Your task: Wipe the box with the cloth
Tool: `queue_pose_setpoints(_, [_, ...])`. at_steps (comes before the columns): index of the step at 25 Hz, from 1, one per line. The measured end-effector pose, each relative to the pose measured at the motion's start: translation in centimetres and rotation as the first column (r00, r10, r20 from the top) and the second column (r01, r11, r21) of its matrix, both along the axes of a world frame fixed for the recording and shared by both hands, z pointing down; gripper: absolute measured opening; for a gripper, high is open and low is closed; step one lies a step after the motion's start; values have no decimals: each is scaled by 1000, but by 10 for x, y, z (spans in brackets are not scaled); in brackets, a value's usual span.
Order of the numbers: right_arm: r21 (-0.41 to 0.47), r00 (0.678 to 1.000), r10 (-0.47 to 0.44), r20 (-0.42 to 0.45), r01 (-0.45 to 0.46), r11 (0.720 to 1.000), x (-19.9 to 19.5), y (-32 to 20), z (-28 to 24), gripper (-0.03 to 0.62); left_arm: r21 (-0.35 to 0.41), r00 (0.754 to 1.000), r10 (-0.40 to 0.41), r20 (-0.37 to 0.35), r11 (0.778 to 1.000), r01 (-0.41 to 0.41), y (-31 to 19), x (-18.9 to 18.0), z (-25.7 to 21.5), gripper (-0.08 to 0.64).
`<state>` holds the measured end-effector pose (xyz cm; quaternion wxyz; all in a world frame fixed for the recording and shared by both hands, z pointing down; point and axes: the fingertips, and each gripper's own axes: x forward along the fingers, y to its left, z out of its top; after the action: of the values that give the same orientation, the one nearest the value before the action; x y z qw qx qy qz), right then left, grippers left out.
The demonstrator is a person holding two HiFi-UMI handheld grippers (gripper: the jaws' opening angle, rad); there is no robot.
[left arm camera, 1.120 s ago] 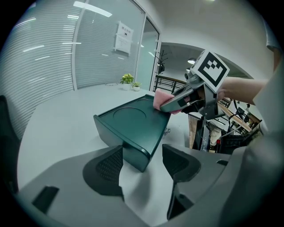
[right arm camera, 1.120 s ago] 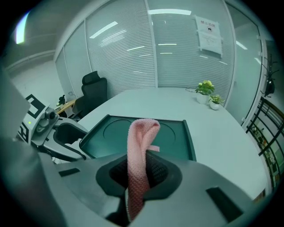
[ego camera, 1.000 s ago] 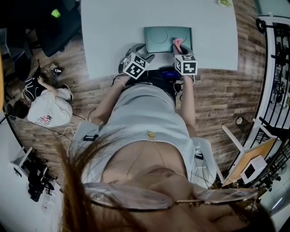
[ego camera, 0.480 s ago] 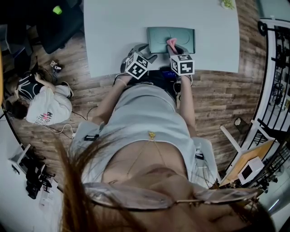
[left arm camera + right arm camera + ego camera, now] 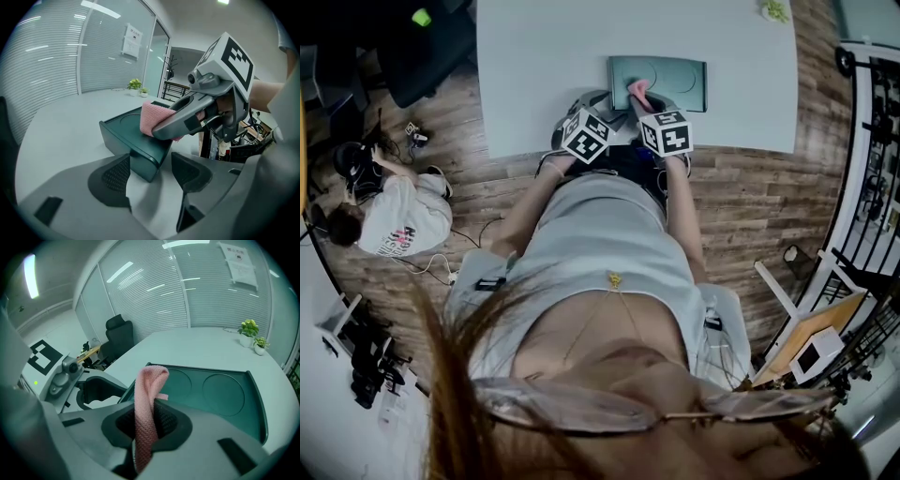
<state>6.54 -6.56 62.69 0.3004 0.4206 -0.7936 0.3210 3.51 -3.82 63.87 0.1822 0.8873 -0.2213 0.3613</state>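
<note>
A dark green flat box (image 5: pixel 667 81) with two round recesses in its top lies near the front edge of the pale table (image 5: pixel 553 66). My right gripper (image 5: pixel 639 95) is shut on a pink cloth (image 5: pixel 637 90), which rests on the box's near left part. From the right gripper view the cloth (image 5: pixel 149 394) stands up between the jaws (image 5: pixel 147 420) over the box (image 5: pixel 215 390). My left gripper (image 5: pixel 602 99) is open at the box's left near corner. That corner (image 5: pixel 143 161) sits between its jaws (image 5: pixel 152 176), against the left pad, clear of the right one.
A small potted plant (image 5: pixel 773 9) stands at the table's far right corner. A black office chair (image 5: pixel 422 56) is beyond the table's left side. A person (image 5: pixel 389 220) sits on the wood floor at left. A metal rack (image 5: pixel 872 141) lines the right.
My right gripper has slid the pink cloth leftward along the box's near edge, from its right end towards its left. The left gripper has stayed at the box's left corner.
</note>
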Motion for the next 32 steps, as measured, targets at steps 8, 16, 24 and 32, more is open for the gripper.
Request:
queue_pose_setpoints(8, [-3,997,-76,15,76,997,-27,4,-1,38,6,1000,-3,0,1000,3,1,1,-1,284])
queue_pose_setpoints(16, [10,996,-83,33,82,997,-39,4,-2,38,13,1000,-10,-2,1000,10,0,-1,-4,285])
queue_pose_setpoints(24, [152,996,-91,13,88,984,-20,-2,-15,40,49,999,-37,-15,998,37,-6,-10,-21,284])
queue_pose_setpoints(32, [365,998,-47,-36,57,929,35,-16,-53,40,192,986,-96,-135,974,121,-34,-10,-70,126])
